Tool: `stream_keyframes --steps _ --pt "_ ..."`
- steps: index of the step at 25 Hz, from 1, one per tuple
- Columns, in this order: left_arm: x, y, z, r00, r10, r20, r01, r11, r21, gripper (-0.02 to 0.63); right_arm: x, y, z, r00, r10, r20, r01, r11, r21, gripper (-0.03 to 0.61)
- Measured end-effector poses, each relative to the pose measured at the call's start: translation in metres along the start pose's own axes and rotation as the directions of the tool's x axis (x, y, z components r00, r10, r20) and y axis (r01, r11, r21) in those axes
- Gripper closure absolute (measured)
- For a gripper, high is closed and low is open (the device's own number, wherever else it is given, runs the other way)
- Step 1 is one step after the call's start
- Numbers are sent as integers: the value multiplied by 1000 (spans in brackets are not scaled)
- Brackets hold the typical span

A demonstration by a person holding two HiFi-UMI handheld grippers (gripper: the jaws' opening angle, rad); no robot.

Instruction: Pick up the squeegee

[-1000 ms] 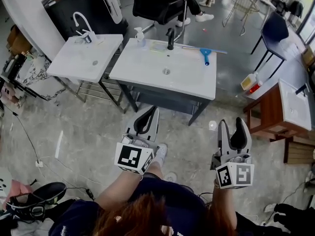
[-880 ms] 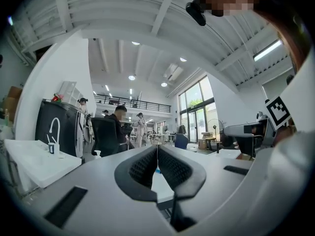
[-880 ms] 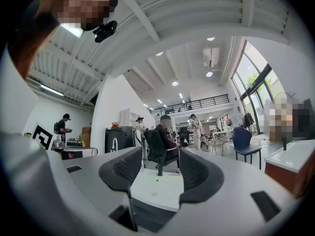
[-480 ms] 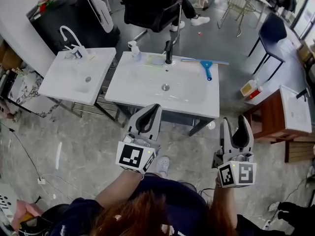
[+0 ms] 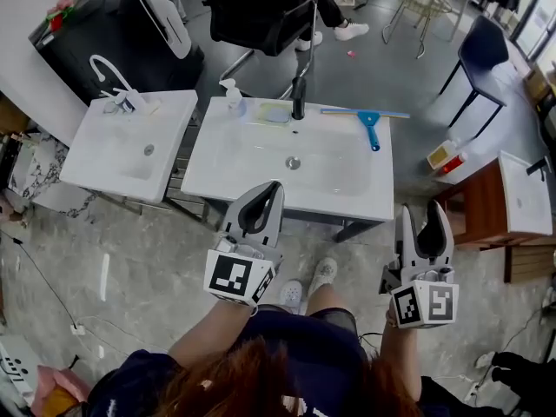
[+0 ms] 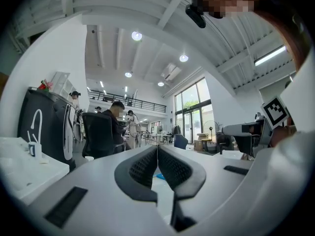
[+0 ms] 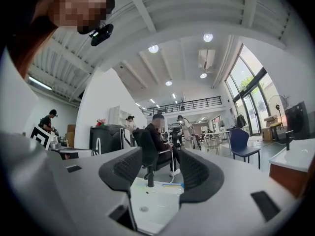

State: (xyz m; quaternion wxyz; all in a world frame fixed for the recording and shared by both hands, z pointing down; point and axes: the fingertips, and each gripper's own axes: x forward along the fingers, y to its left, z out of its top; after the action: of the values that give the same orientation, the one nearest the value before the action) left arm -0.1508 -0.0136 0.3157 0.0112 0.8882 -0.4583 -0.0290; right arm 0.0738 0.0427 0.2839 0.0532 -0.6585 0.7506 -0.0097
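The squeegee (image 5: pixel 372 131), with a blue handle and a long thin blade, lies on the far right corner of the white sink counter (image 5: pixel 339 181). In the right gripper view the squeegee (image 7: pixel 173 184) shows small, far off between the jaws. My left gripper (image 5: pixel 274 187) is held level over the counter's near edge with its fingertips touching and nothing between them (image 6: pixel 157 149). My right gripper (image 5: pixel 424 208) hangs over the floor just off the counter's near right corner. Its jaws stand apart and empty (image 7: pixel 165 168). Both grippers are well short of the squeegee.
A black faucet (image 5: pixel 299 94) and a soap bottle (image 5: pixel 233 94) stand at the counter's back edge. A second white sink (image 5: pixel 130 142) stands to the left. A wooden cabinet (image 5: pixel 486 207) with a basin stands to the right. A seated person on a black chair (image 5: pixel 261 16) is behind the counter.
Both grippers have come forward toward the sink counter, which now lies closer beneath them. The left jaws stay shut and the right jaws stay apart.
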Motion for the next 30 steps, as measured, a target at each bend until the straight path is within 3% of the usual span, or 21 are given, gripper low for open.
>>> stream_keyframes --steps 10,21,30 --pt "85 35 -5 998 71 1 -71 997 5 592 103 -43 -11 998 62 -8 -62 998 15 336" --pt "240 45 -5 988 150 17 -151 988 16 592 243 -144 -13 987 158 -30 -158 987 26 336" --pt "316 57 -24 982 188 -4 -188 982 16 592 319 -176 -41 971 227 -75 -223 973 56 337"
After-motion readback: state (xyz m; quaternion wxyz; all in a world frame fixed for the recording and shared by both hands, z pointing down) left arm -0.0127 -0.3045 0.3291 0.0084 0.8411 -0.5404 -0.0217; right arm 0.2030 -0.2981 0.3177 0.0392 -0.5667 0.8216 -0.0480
